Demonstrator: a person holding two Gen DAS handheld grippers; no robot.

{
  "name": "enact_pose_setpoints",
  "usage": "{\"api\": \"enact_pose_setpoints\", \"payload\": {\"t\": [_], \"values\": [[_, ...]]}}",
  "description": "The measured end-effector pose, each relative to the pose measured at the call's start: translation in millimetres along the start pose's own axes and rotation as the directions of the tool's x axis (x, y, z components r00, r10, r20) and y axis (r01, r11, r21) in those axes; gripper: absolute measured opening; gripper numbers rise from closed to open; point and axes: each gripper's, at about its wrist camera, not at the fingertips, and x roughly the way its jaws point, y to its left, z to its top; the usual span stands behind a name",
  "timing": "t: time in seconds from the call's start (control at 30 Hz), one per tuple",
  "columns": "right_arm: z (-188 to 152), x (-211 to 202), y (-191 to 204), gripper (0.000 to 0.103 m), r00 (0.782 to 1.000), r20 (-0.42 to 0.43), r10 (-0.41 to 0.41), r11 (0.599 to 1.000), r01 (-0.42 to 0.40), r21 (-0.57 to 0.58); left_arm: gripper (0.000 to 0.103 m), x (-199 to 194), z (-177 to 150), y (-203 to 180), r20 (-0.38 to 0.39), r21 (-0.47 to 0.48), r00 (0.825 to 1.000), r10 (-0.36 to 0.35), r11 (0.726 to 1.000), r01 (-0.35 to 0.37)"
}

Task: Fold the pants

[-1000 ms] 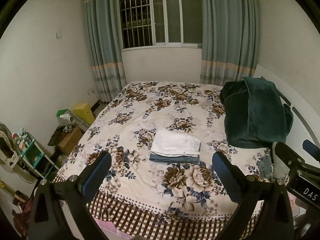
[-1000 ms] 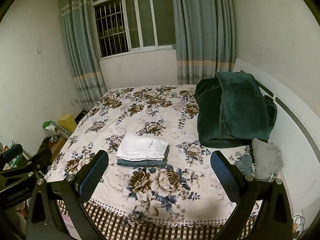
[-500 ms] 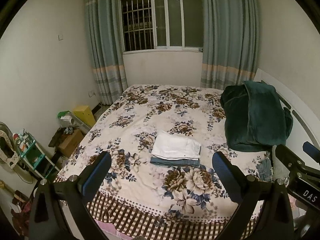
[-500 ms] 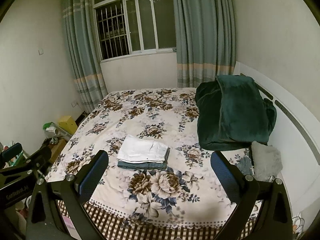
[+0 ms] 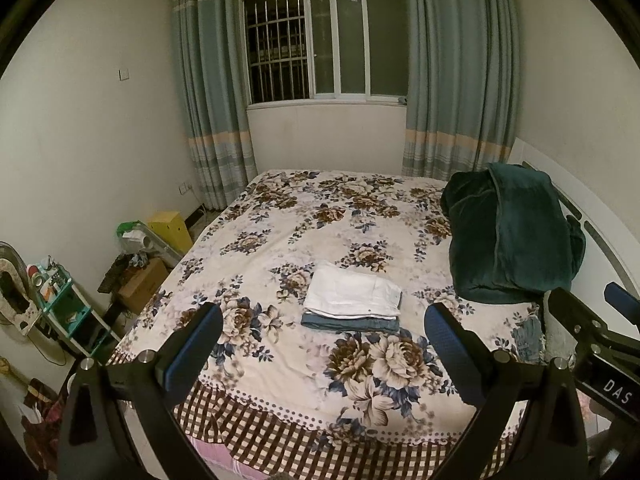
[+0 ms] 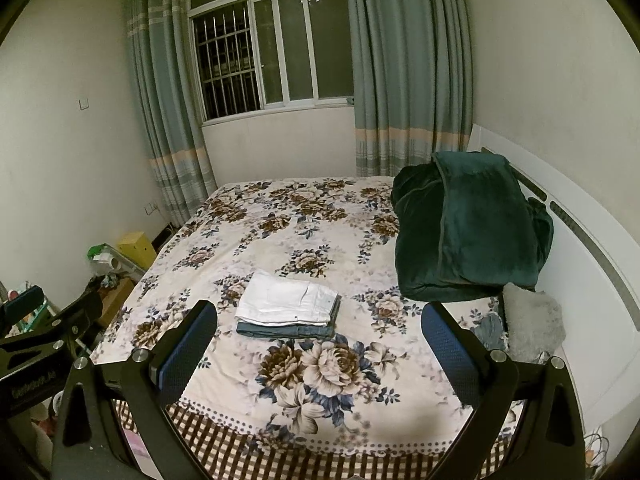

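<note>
Nearest the cameras, the left tool (image 5: 322,344) and the right tool (image 6: 318,340) both stand wide open with nothing between their blue pads, held in the air above the checked foot edge of the bed (image 5: 280,432). Against the frames of a second ago, the whole room sits lower in each view and the folded stack looks slightly smaller: both tools have risen and drawn back from the bed. Neither touches any cloth.

Just beyond the tools, on the flowered bedspread, lies the stack itself. The white pants (image 5: 352,292) are folded into a neat rectangle and rest squarely on top of folded blue jeans (image 5: 350,323), whose edge shows beneath along the near side. The right wrist view shows the same pair, white pants (image 6: 286,300) over blue jeans (image 6: 286,330), flat and undisturbed, well apart from both tools.

Further back and to the right, a dark green blanket (image 5: 512,236) is heaped against the headboard, with a grey pillow (image 6: 532,324) just in front of it. At the far end hang the curtains (image 5: 456,80) around the barred window.

My reading is that the retreat with empty, open tools and a tidy stack means the folding is done, or nearly so; no loose pants are in sight.
</note>
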Motion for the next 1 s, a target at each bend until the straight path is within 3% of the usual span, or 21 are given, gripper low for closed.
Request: {"api": "enact_pose_setpoints", "payload": {"t": [1.0], "values": [[2.3,-1.6,0.4,0.103,1.0,0.013,-0.004,1.0,0.004,-0.004,0.103,-4.2,3.1,-6.5,0.012,-0.004,1.0,0.0,1.0,0.0]]}}
